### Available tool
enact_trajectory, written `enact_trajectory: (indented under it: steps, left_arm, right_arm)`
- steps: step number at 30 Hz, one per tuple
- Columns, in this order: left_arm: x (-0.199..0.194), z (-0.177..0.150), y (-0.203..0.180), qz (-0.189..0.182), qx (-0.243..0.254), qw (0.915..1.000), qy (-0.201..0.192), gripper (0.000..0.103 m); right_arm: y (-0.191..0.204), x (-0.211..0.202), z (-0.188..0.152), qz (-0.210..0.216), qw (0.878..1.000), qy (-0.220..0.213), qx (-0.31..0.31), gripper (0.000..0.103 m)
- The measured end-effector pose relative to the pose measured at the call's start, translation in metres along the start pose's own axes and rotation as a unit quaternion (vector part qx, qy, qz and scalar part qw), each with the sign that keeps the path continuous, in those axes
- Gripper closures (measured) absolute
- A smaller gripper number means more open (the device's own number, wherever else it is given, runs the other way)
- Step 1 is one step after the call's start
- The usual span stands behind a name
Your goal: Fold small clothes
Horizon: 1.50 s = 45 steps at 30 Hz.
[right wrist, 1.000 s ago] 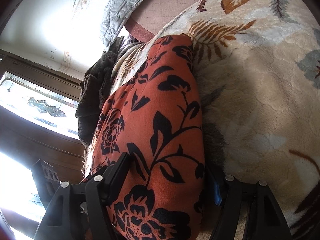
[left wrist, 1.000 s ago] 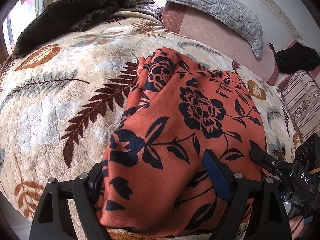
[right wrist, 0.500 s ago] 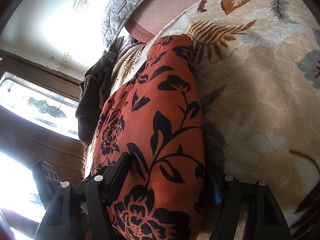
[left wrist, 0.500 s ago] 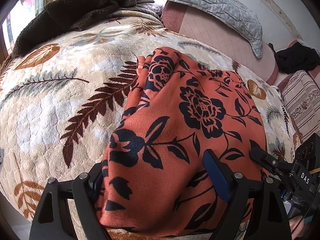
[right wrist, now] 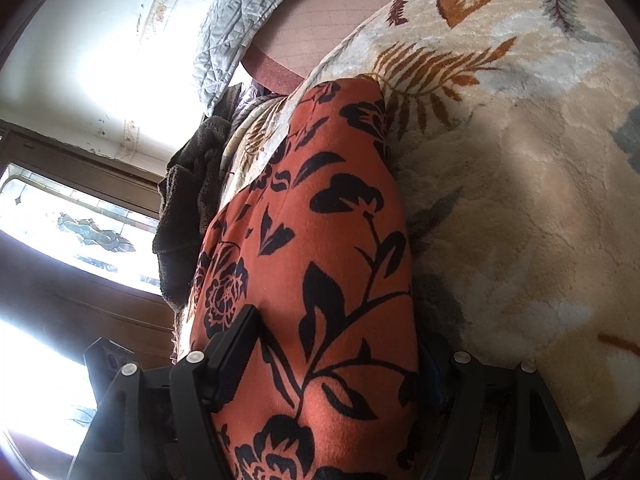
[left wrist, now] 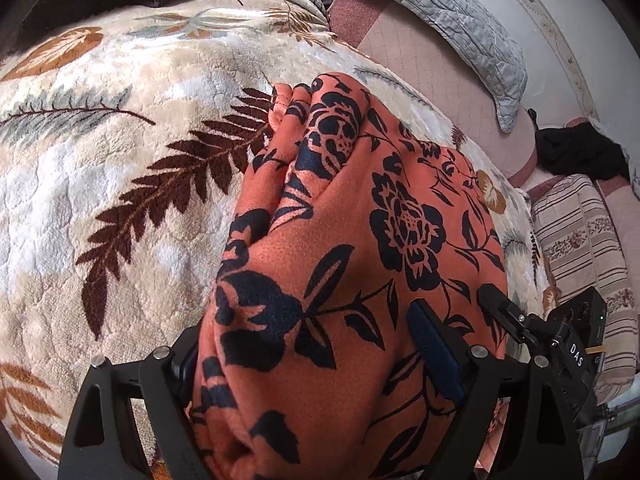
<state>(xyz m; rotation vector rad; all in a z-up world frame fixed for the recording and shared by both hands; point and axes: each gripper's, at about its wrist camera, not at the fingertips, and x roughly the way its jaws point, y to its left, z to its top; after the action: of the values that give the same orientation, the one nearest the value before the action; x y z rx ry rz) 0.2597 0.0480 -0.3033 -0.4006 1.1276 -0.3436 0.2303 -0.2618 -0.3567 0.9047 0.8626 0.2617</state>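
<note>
Orange floral garment [left wrist: 360, 248] lies on the leaf-patterned blanket [left wrist: 100, 200], its long axis running straight ahead from both grippers. Left gripper [left wrist: 316, 364] and right gripper [right wrist: 340, 360] each straddle its near end, jaws spread, cloth bunched between; actual pinch unclear.

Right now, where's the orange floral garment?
The orange floral garment fills the lower centre of both wrist views, lying on the leaf-print blanket, its near end between the fingers of the left gripper and the right gripper.
</note>
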Motion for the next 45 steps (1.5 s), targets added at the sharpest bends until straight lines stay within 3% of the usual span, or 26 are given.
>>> enact_trajectory:
  steps: [2, 7, 10, 13, 19, 24, 25, 26, 27, 29, 32, 35, 37, 39, 41, 44, 45]
  left_arm:
    - [-0.001, -0.001, 0.000, 0.000, 0.002, 1.0000, -0.005, 0.032]
    - [-0.011, -0.004, -0.015, 0.000, 0.032, 0.9988, -0.037, 0.054]
    - [-0.019, -0.007, -0.033, 0.006, 0.062, 0.9961, -0.062, 0.059]
    - [-0.023, -0.009, -0.050, -0.012, 0.081, 0.9938, -0.075, 0.062]
    - [-0.014, -0.032, -0.105, -0.020, 0.134, 0.9869, -0.087, 0.062]
    - [0.016, -0.069, -0.155, 0.021, 0.218, 0.9745, -0.052, 0.062]
    - [0.022, -0.076, -0.160, 0.041, 0.231, 0.9710, -0.046, 0.056]
    - [0.025, -0.081, -0.163, 0.060, 0.244, 0.9664, -0.052, 0.049]
    - [0.026, -0.082, -0.165, 0.070, 0.255, 0.9628, -0.057, 0.046]
    - [0.022, -0.080, -0.165, 0.072, 0.257, 0.9625, -0.049, 0.041]
    - [0.000, -0.077, -0.154, 0.084, 0.234, 0.9674, -0.049, 0.040]
    - [-0.033, -0.074, -0.151, 0.088, 0.214, 0.9692, -0.086, 0.038]
    - [-0.049, -0.071, -0.154, 0.107, 0.222, 0.9613, -0.124, 0.037]
    - [-0.052, -0.069, -0.158, 0.138, 0.240, 0.9490, -0.151, 0.035]
    - [-0.035, -0.067, -0.158, 0.181, 0.258, 0.9392, -0.136, 0.035]
    - [0.008, -0.075, -0.147, 0.252, 0.285, 0.9222, -0.069, 0.034]
    - [0.010, -0.080, -0.144, 0.258, 0.289, 0.9194, -0.069, 0.034]
  right_arm:
    - [0.001, 0.002, 0.003, 0.002, 1.000, 0.000, -0.004, 0.031]
    - [0.009, -0.001, 0.003, -0.011, 1.000, -0.011, -0.024, 0.055]
    - [0.019, -0.012, 0.003, -0.012, 0.998, -0.029, -0.047, 0.061]
    - [0.028, -0.033, 0.007, -0.017, 0.995, -0.059, -0.074, 0.063]
    - [0.013, -0.086, 0.025, -0.010, 0.991, -0.104, -0.078, 0.063]
    - [-0.030, -0.113, 0.030, -0.045, 0.994, -0.089, -0.048, 0.063]
    - [-0.044, -0.112, 0.032, -0.055, 0.995, -0.077, -0.032, 0.063]
    - [-0.059, -0.111, 0.035, -0.057, 0.996, -0.062, -0.011, 0.060]
    - [-0.072, -0.109, 0.035, -0.061, 0.997, -0.050, 0.012, 0.052]
    - [-0.086, -0.109, 0.037, -0.064, 0.996, -0.039, 0.046, 0.042]
    - [-0.075, -0.129, 0.038, -0.082, 0.994, -0.072, 0.029, 0.042]
    - [-0.049, -0.163, 0.032, -0.091, 0.986, -0.140, -0.023, 0.041]
    - [-0.031, -0.177, 0.023, -0.061, 0.983, -0.158, -0.066, 0.041]
    - [-0.015, -0.182, 0.012, -0.050, 0.980, -0.161, -0.104, 0.048]
    - [-0.008, -0.169, 0.005, -0.055, 0.984, -0.129, -0.113, 0.061]
    - [-0.027, -0.119, -0.002, -0.102, 0.992, -0.022, -0.064, 0.064]
    - [-0.028, -0.117, -0.006, -0.115, 0.990, -0.030, -0.069, 0.072]
